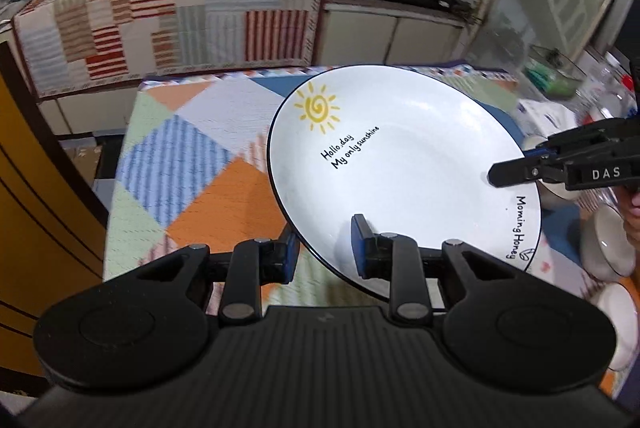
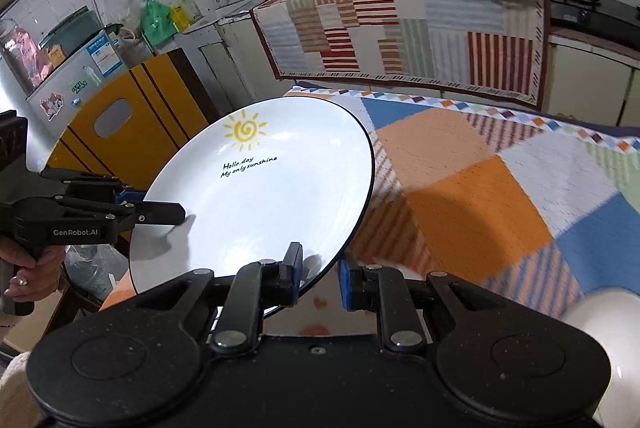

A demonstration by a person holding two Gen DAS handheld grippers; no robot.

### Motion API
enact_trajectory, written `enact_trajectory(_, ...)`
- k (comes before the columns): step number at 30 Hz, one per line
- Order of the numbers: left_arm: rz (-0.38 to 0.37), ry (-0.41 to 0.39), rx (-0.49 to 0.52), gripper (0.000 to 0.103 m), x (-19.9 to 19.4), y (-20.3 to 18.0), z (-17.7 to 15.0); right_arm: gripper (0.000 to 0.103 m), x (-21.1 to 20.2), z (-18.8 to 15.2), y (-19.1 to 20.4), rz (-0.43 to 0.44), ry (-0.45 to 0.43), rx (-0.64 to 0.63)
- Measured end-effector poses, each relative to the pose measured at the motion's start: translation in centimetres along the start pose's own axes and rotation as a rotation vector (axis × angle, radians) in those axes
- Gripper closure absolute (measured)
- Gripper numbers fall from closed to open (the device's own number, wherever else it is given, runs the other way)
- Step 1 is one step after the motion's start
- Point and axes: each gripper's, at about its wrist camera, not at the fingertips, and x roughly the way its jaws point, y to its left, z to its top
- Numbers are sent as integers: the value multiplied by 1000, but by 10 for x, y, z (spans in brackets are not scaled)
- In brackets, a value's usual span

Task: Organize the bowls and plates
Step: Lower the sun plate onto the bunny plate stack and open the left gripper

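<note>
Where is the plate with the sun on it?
The sun plate is tilted in the air over the patchwork tablecloth, held at its rim by the left gripper and the right gripper.

The left gripper [image 1: 324, 246] is level, its two blue-padded fingers parted with the plate [image 1: 404, 163] rim between them, one finger above and one below. The right gripper [image 2: 318, 268] has the same pose on the opposite rim, fingers [image 2: 294, 262] also apart. A bare hand [image 2: 24, 268] wraps the left gripper's handle.
</note>
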Motion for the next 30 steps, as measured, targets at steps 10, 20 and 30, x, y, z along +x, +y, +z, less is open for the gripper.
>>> enact_trajectory(10, -66, 79, 39, 78, 8, -40, -25, 80, -33, -51, -15, -36, -2, 74)
enact_trajectory(20, -59, 144, 67, 78, 33, -52, -39, 80, -24, -88, -31, -60, 13, 176)
enact_trajectory(30, -76, 214, 77, 78, 45, -63, -39, 80, -17, -91, -37, -110, 76, 215)
